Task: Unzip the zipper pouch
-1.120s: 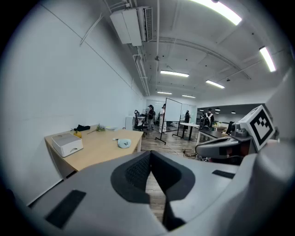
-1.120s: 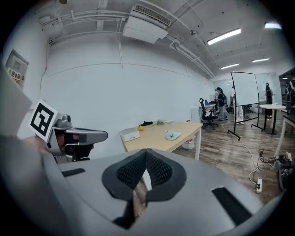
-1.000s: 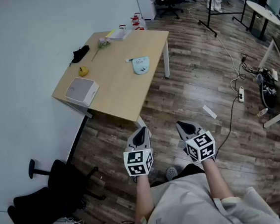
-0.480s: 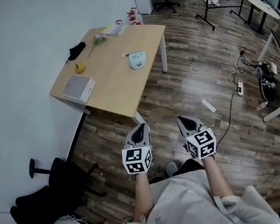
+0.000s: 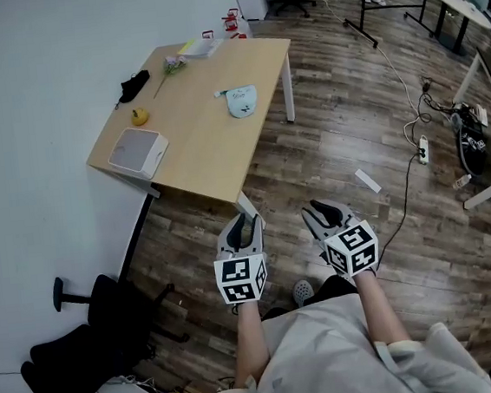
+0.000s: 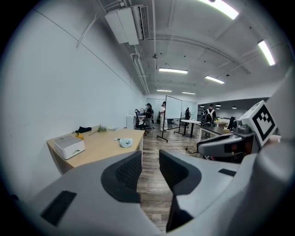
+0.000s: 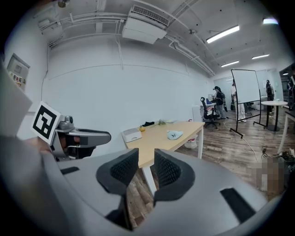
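We are at the approach step; unzipping is not yet begun. We are holding the left gripper and the right gripper side by side above the floor, both sets of jaws opening, with nothing between them. The pale blue zipper pouch is lying on the table, at 12 o'clock from the left gripper and well apart. Next, in our judgement, we are needing to reach the table, pin the pouch with one gripper and take its pull, too small to locate from here, with the other. We are reading no brand or label anywhere
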The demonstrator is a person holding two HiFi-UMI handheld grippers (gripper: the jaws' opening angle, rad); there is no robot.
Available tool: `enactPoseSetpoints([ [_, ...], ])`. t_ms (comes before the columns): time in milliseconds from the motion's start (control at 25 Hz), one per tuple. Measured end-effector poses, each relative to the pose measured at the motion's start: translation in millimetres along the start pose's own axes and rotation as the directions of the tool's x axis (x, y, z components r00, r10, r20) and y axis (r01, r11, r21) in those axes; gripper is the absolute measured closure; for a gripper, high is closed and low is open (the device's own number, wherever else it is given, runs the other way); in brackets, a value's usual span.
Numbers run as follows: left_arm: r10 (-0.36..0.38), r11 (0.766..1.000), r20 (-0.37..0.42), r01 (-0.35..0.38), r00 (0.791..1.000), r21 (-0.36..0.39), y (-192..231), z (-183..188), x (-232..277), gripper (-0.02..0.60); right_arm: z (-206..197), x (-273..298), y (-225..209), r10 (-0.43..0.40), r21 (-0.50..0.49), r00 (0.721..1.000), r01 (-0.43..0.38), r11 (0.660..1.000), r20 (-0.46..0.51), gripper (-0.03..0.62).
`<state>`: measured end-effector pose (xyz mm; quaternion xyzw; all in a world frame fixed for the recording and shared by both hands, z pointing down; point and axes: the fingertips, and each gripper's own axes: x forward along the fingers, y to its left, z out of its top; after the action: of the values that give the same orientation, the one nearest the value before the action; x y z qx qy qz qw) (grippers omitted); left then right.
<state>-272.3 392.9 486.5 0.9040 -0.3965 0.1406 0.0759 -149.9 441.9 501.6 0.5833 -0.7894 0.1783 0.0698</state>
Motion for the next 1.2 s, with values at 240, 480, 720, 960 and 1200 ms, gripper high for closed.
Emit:
enactPoseSetpoints([
  [240,0.007,1.0,-0.011,-0.007,1.0,-0.027,9,-4,0,0.445,0,3,3,0.01,0.005,1.0,-0.01,1.0,-0.024,0.447],
  [480,-0.023,0.998,-0.035,0.021,0.999,-0.06,14,-13,13,0.435,-3,12,-3,-0.006,0.019,0.999,0.007,1.0,-0.044,0.439],
  [720,-0.034,0.996,-0.057,0.029,0.998,-0.088,19,-18,43,0.43,-8,22,-27,-0.034,0.03,0.996,0.036,0.999,-0.077,0.439],
  [960,-0.02,0.996,-0.067,0.014,0.998,-0.088,38,-5,87,0.43,7,55,-68,-0.043,0.05,0.996,0.047,0.998,-0.079,0.438],
  [1200,0.005,0.997,-0.115,-0.013,0.993,-0.075,67,8,149,0.43,28,113,-123,-0.018,0.127,0.998,0.025,0.992,-0.061,0.437],
])
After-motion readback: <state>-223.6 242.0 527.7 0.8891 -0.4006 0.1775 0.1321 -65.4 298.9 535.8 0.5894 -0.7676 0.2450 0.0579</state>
